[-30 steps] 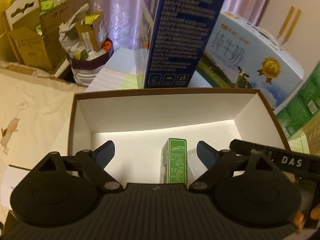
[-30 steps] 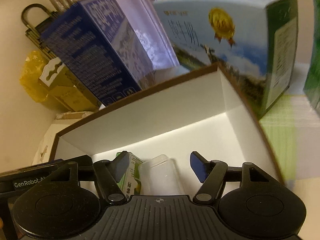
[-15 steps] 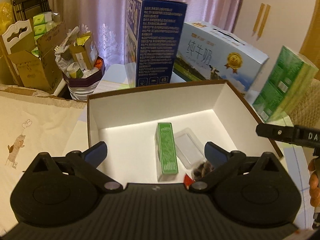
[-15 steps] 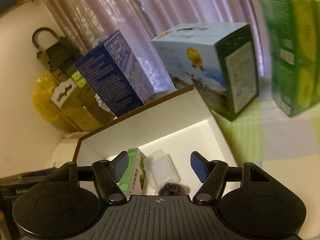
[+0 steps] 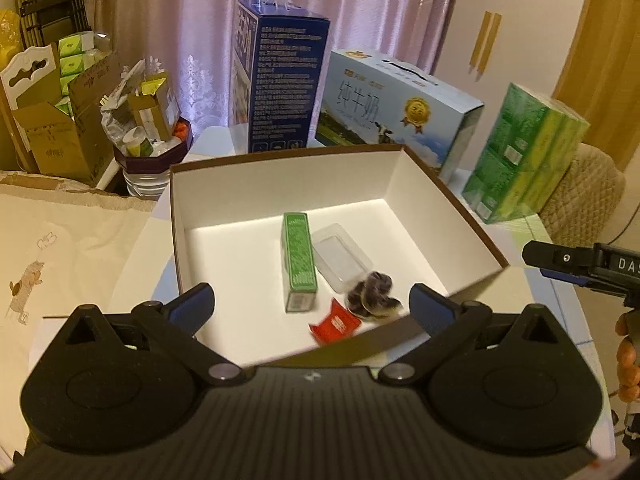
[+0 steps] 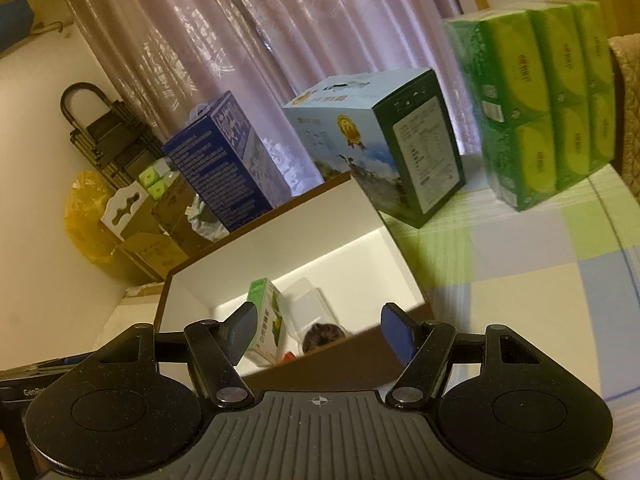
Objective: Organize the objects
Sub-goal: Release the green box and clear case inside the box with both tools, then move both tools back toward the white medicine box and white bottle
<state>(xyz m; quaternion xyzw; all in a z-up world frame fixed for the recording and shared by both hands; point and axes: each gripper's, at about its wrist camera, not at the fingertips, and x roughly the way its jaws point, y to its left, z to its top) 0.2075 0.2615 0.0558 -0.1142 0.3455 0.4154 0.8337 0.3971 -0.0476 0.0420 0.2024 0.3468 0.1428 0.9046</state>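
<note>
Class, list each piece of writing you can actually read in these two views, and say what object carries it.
"纯牛奶": on the light blue carton.
"DAS", cut off at the frame edge: on the right claw.
"GenRo", cut off: on the left claw, at the right view's edge.
Dark blue box: white print too small to read.
Green box, red packet, green tissue pack: print blurred.

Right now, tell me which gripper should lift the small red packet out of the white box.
Left. The left gripper hangs open right over the small red packet inside the white box; the right gripper sits outside its near wall.
</note>
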